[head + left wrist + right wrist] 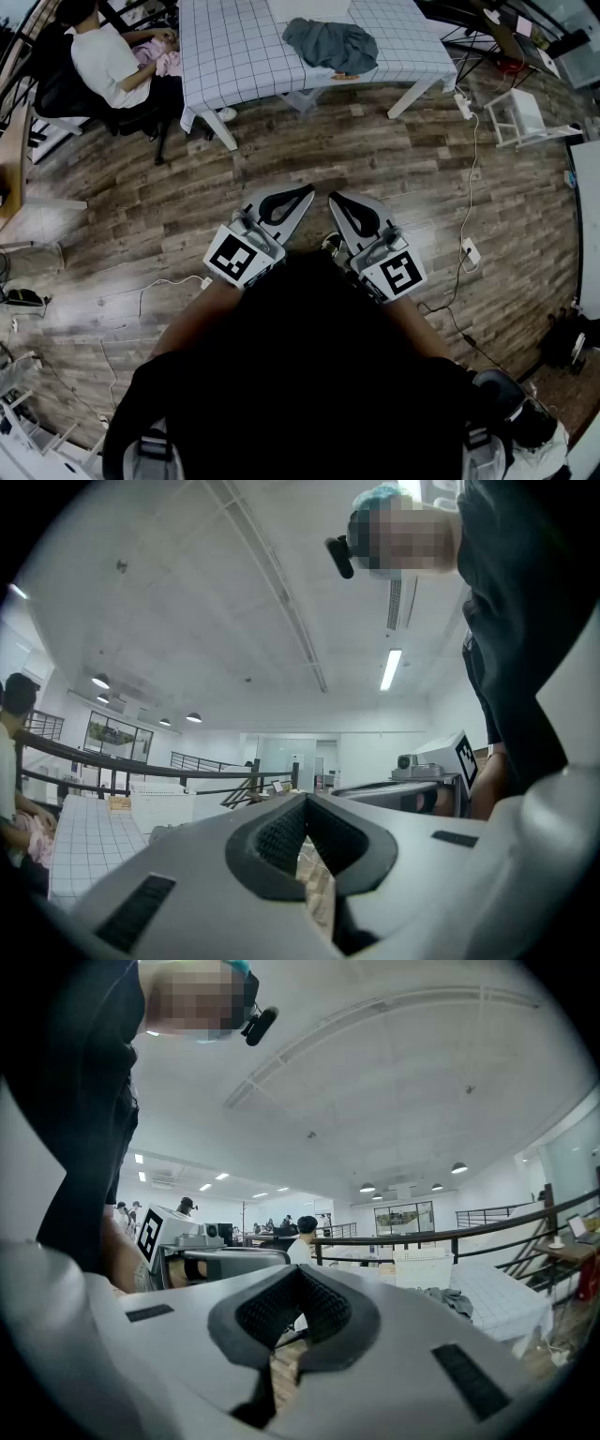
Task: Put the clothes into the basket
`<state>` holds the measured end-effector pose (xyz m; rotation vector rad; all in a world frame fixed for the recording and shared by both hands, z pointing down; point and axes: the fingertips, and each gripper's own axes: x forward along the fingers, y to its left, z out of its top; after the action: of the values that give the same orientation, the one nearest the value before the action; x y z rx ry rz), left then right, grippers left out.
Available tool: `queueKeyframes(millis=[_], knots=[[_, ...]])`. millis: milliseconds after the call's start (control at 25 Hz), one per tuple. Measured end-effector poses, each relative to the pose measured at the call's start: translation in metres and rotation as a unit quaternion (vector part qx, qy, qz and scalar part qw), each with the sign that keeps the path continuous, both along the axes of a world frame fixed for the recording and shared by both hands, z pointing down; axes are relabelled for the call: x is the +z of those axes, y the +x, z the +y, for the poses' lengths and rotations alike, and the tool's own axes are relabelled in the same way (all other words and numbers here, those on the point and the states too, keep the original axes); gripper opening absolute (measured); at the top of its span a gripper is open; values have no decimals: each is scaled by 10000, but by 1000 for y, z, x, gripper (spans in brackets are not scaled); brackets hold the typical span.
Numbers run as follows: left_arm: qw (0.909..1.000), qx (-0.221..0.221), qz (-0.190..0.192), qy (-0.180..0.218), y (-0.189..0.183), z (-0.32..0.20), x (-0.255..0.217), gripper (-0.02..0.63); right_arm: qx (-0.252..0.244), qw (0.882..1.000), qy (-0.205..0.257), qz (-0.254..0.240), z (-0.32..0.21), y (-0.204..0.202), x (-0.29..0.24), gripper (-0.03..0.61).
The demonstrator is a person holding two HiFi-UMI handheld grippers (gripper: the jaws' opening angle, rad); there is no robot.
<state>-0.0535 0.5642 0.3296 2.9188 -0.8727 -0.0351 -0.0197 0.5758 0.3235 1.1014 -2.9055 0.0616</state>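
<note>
Plainly, nothing is packed yet: the grey garment [330,44] lies crumpled on the checked table [234,56] at twelve o'clock, well apart from both tools. The left gripper [307,192] and right gripper [335,200] are held level, side by side over the wooden floor [375,159], each with its jaws together on nothing. The white basket [424,1267] shows clearly only in the gripper views, on the table near the garment. In the head view it is largely cut off at the top edge. At eleven o'clock a seated person [103,61] holds pink cloth [161,58], too small to identify.
</note>
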Motion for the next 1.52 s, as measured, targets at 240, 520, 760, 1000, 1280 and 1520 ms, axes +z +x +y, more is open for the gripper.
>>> queueKeyframes(millis=[240, 520, 760, 1000, 1280, 1520], knots=[[9997, -53, 242, -81, -2, -1, -4, 3, 12, 10000, 5, -80, -2, -1, 0, 15], [9999, -98, 118, -16, 11, 1, -2, 3, 4, 10000, 62, -75, -4, 16, -3, 15], [9998, -69, 194, 44, 35, -3, -6, 3, -107, 9999, 84, -59, -9, 41, -4, 15], [10000, 26, 47, 59, 67, -19, -5, 3, -299, 9995, 87, -99, -21, 67, -3, 15], [9999, -34, -20, 133, 102, -47, -4, 3, -354, 9992, 129, -144, -51, 102, -2, 15], [9997, -208, -42, 106, 128, -60, 0, 3, -537, 9983, -19, -226, -62, 120, -2, 15]])
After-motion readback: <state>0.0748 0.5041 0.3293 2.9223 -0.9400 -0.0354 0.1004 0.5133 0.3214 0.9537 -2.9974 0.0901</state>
